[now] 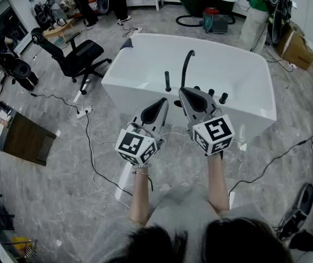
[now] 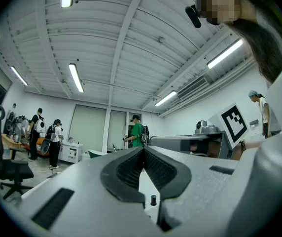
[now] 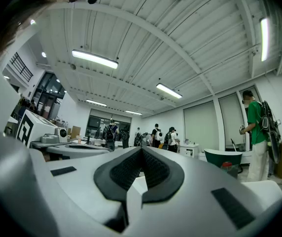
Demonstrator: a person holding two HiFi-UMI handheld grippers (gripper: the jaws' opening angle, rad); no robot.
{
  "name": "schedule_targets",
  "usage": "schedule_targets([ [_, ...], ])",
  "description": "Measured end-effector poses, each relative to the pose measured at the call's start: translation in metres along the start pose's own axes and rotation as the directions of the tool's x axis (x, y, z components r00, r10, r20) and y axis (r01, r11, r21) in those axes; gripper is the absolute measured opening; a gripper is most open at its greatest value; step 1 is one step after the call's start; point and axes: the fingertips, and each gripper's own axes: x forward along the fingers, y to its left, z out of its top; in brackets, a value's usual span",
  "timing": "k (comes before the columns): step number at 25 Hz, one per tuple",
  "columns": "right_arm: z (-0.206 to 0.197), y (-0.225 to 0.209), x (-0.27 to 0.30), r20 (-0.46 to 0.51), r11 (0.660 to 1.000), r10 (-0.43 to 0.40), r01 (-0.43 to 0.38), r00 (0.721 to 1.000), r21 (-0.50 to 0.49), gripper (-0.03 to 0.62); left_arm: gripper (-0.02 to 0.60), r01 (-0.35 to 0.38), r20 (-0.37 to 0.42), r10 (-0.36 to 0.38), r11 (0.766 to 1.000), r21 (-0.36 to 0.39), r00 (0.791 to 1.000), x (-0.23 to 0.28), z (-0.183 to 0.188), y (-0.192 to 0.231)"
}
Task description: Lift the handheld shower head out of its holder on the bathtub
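The left gripper (image 1: 163,101) and right gripper (image 1: 183,91) are found closed, nothing held. The shower head (image 1: 167,81) on the bathtub (image 1: 121,92) is judged light, rigid and slippery; its upright stem is best clamped.

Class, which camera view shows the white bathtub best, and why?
The head view: nearly the whole bathtub shows from above. The left gripper view gives only a white sliver with a black knob; the right gripper view, only a white sliver.

Head view looks steeply down, close over the left gripper (image 1: 164,101) and right gripper (image 1: 182,91), tub (image 1: 244,75) beyond. Gripper views face roughly level across the room, sharing a green-shirted person (image 2: 137,132).
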Motion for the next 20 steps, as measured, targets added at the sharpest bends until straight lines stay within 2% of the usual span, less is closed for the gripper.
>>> schedule_targets([
  [11, -0.011, -0.027, -0.015, -0.015, 0.999, 0.029, -0.029, 0.999, 0.014, -0.002, 0.005, -0.042, -0.038, 0.041, 0.999, -0.018, 0.998, 0.024, -0.019, -0.015],
  [20, -0.023, -0.035, -0.018, 0.002, 0.992, 0.083, -0.083, 0.997, 0.1, -0.002, 0.005, -0.104, -0.105, 0.101, 0.994, -0.031, 0.989, 0.02, -0.035, -0.021],
])
